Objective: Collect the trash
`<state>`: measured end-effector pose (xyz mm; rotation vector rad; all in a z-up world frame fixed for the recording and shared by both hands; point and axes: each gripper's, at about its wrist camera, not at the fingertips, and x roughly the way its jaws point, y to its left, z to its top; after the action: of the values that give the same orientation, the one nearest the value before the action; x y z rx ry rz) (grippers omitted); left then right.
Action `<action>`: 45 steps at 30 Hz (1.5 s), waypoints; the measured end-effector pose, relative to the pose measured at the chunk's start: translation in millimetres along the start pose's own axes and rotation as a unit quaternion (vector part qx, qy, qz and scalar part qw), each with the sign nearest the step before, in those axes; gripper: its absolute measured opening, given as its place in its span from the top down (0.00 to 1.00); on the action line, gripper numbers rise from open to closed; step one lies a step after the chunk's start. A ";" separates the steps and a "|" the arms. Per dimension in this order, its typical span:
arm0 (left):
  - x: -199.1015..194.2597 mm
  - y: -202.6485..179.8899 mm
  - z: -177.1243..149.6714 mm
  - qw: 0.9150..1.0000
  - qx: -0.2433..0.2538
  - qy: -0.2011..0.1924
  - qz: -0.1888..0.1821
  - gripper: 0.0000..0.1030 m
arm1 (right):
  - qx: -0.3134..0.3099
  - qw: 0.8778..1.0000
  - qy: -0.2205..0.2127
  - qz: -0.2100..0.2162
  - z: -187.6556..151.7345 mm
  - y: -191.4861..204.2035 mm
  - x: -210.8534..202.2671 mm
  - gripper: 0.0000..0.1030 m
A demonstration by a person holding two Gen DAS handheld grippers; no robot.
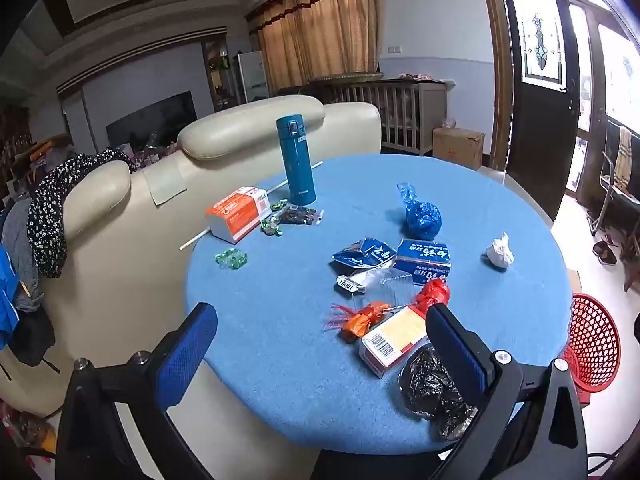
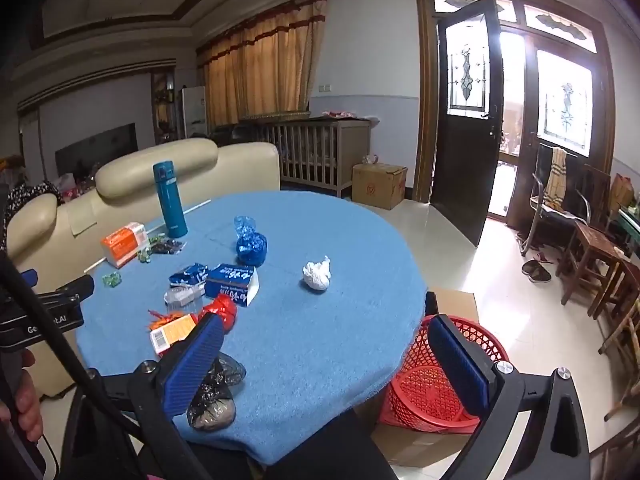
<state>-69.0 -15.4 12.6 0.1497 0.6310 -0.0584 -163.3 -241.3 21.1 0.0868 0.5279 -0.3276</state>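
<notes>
Trash lies scattered on a round blue table (image 1: 280,360) (image 2: 320,340): a black plastic bag (image 1: 428,388) (image 2: 216,392) at the near edge, an orange-white box (image 1: 394,340) (image 2: 172,334), red wrappers (image 1: 434,294) (image 2: 222,310), a blue carton (image 1: 424,262) (image 2: 232,282), a blue bag ball (image 1: 422,218) (image 2: 251,246) and a white paper wad (image 1: 500,252) (image 2: 317,274). My left gripper (image 1: 320,344) hangs open above the near table edge, holding nothing. My right gripper (image 2: 332,360) is open too, over the table's near right rim. A red mesh basket (image 1: 592,344) (image 2: 432,384) stands on the floor right of the table.
A teal flask (image 1: 296,160) (image 2: 170,200), an orange box (image 1: 238,214) (image 2: 124,242) and green candies (image 1: 231,258) sit at the table's far left. A cream sofa (image 1: 120,220) backs the table. A cardboard box (image 2: 378,184), wooden chairs (image 2: 592,264) and an open door (image 2: 464,112) stand to the right.
</notes>
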 end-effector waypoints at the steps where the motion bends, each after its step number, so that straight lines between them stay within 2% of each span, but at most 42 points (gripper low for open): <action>1: 1.4 0.3 -0.9 1.000 0.000 0.003 0.000 0.00 | -0.002 1.000 0.004 0.001 0.1 -0.1 0.9 0.00; 5: 4.4 2.6 -2.0 1.000 -0.004 0.010 0.001 0.00 | -0.012 1.000 0.011 0.000 4.7 -5.7 -5.0 0.00; 11: 5.8 4.0 -5.1 1.000 -0.002 0.010 0.003 0.00 | -0.028 1.000 0.001 -0.009 0.5 10.0 -1.5 0.00; 19: -2.7 5.2 -12.7 1.000 0.011 -0.010 0.001 0.00 | -0.037 0.999 0.001 -0.009 0.6 13.1 -2.2 0.00; 23: -6.9 6.1 -12.3 1.000 0.012 -0.021 -0.002 0.00 | -0.038 0.999 0.010 -0.004 -0.1 15.8 -0.2 0.00; 34: -4.4 7.9 -14.1 1.000 0.005 -0.018 -0.009 0.00 | -0.043 0.998 0.036 0.000 -1.2 17.9 8.0 0.00; 45: 4.0 7.9 -17.3 1.000 0.001 -0.001 -0.011 0.00 | -0.027 0.998 0.063 0.011 -2.7 16.8 17.9 0.00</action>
<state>-75.1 -4.9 -2.6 0.1443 0.6301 -0.0801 -144.6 -230.1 9.6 0.0615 0.6591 -0.2867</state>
